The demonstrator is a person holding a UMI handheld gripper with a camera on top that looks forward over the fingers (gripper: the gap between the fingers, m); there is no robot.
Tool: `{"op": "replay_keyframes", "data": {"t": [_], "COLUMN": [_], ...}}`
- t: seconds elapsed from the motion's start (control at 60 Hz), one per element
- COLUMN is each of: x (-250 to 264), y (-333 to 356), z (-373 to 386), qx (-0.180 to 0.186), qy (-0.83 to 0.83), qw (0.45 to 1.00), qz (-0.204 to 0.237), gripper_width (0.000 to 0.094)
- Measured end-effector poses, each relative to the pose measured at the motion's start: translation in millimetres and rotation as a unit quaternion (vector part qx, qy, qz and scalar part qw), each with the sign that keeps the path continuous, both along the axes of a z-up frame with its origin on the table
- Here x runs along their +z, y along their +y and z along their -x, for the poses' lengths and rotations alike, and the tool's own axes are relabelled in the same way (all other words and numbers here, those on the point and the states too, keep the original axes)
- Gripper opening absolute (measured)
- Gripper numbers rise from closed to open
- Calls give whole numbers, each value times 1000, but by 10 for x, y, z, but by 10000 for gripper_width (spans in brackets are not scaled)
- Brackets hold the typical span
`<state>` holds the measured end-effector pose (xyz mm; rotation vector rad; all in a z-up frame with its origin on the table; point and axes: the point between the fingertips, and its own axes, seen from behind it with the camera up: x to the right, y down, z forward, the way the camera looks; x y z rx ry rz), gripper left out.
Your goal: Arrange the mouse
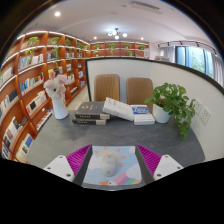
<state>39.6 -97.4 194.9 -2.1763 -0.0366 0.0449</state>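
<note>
A white mouse [108, 164] lies on a light blue mouse pad [124, 172] printed with a rainbow and small orange shapes. The pad lies on the grey table [100, 135], close in between my fingers. My gripper [113, 151] is open wide. Its magenta pads [80, 156] stand at either side of the mouse pad. The mouse sits left of the pad's middle, with a clear gap to each finger.
Beyond the fingers a stack of books [92, 112] and an open white book [118, 108] lie on the table. A vase of flowers [58, 95] stands at the left, a potted plant [172, 103] at the right. Two chairs [107, 87] stand behind. Bookshelves [30, 80] line the left wall.
</note>
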Motion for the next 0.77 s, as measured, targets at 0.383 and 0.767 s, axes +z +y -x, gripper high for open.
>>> {"op": "replay_keyframes", "data": {"t": [0.383, 0.767], "x": [567, 604], "y": [-744, -1013], "z": [-215, -410], "qx": [-2, -17], "qy": [0, 12], "qw": [1000, 999], "qz": [-31, -32], "gripper_width": [861, 858]}}
